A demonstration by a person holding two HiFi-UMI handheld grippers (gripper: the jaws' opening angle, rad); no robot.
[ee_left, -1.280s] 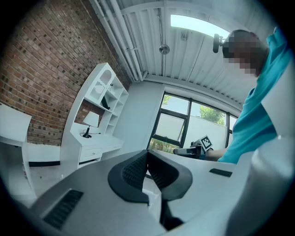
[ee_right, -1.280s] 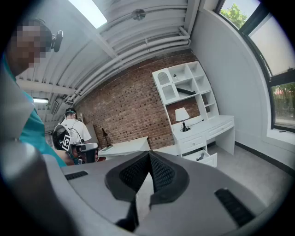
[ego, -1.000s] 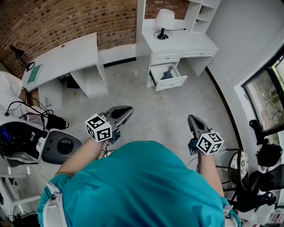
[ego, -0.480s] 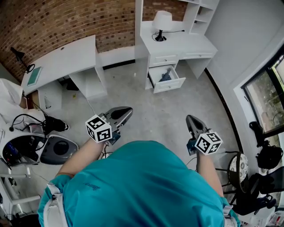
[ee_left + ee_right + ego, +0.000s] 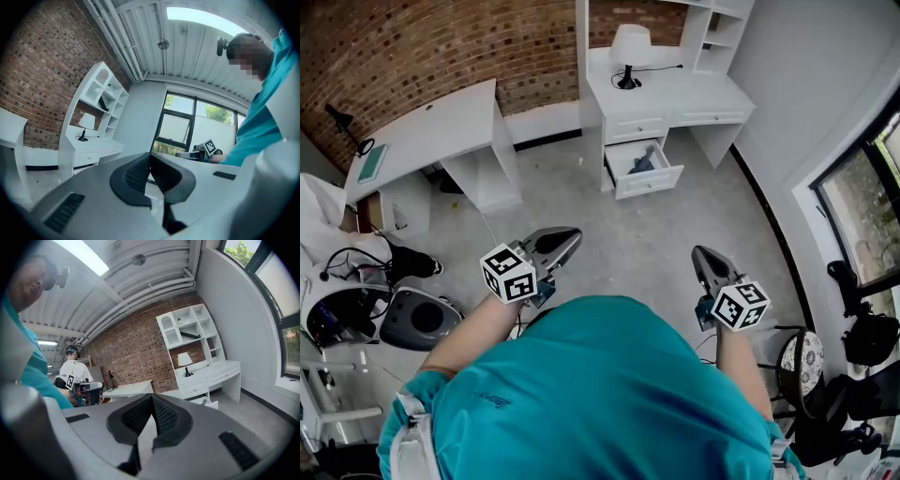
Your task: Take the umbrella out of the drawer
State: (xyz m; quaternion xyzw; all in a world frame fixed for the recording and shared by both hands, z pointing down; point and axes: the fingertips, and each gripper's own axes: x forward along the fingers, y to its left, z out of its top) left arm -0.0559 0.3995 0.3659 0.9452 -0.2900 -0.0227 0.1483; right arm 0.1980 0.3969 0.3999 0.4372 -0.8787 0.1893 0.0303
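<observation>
The white desk's drawer [image 5: 645, 172] stands pulled open across the room, and a dark folded umbrella [image 5: 641, 163] lies in it. My left gripper [image 5: 573, 234] is held in front of the body, far short of the drawer, shut and empty. My right gripper [image 5: 700, 253] is level with it on the other side, also shut with nothing between its pads. In the left gripper view the jaws [image 5: 150, 157] meet at the tip. In the right gripper view the jaws [image 5: 152, 397] meet too, with the open drawer [image 5: 209, 402] small beyond them.
A lamp [image 5: 629, 47] stands on the white desk [image 5: 694, 94], with shelves beside it. A long white desk [image 5: 431, 131] runs along the brick wall. A round grey device [image 5: 417, 321] and cables lie at the left. Chairs and bags [image 5: 825, 394] crowd the right by the window. Another person [image 5: 75, 373] stands far back.
In the head view the desk and open drawer have slid left, and the grey device has moved down and left. Both grippers keep their places before the body, still shut.
</observation>
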